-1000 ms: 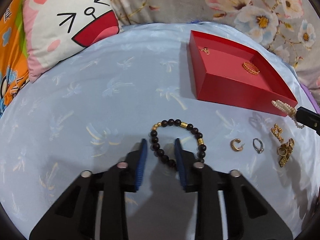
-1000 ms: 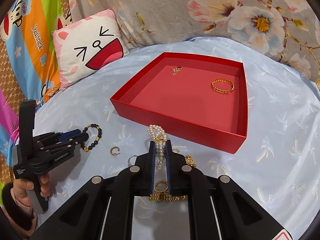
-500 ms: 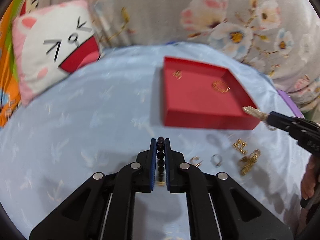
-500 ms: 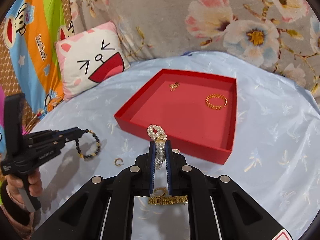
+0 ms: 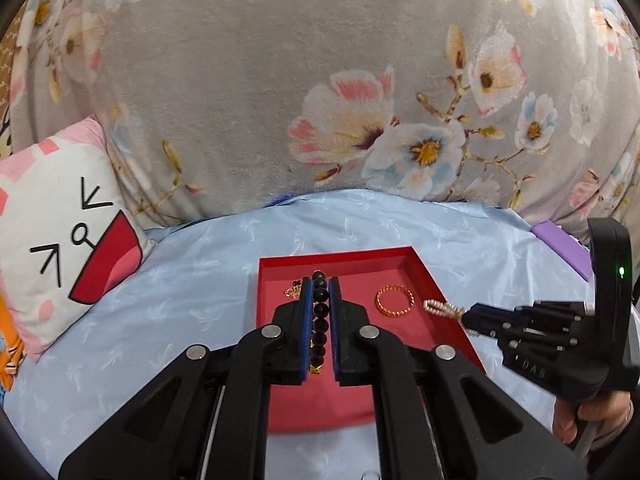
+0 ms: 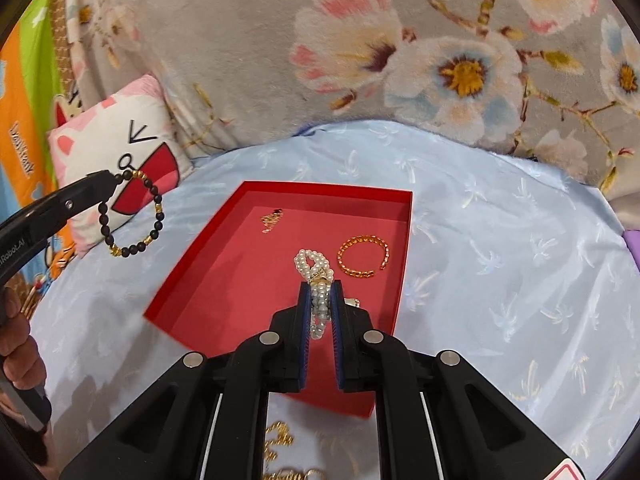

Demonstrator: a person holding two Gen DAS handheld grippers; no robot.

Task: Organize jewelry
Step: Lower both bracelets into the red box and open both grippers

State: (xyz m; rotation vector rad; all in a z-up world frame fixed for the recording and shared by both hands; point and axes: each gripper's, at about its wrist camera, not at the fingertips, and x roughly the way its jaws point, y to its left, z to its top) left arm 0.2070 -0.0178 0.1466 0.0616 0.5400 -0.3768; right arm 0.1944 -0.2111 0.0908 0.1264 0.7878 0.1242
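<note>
Two bracelets held over the red tray [image 6: 256,196].
Left gripper [image 5: 319,292] clamped on bead bracelet [image 6: 132,216]; right gripper [image 6: 320,300] clamped on pearl bracelet [image 6: 314,266], beside gold bangle [image 6: 363,256].

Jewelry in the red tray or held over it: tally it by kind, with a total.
Bracelets lying in the red tray: 1, gold bangle
Small gold pieces lying in the tray: 1
Bracelets held: 2, dark bead bracelet, pearl bracelet
Total: 4

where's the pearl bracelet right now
The pearl bracelet is pinched in the right gripper, held over the red tray, just left of the gold bangle lying inside it.
</note>
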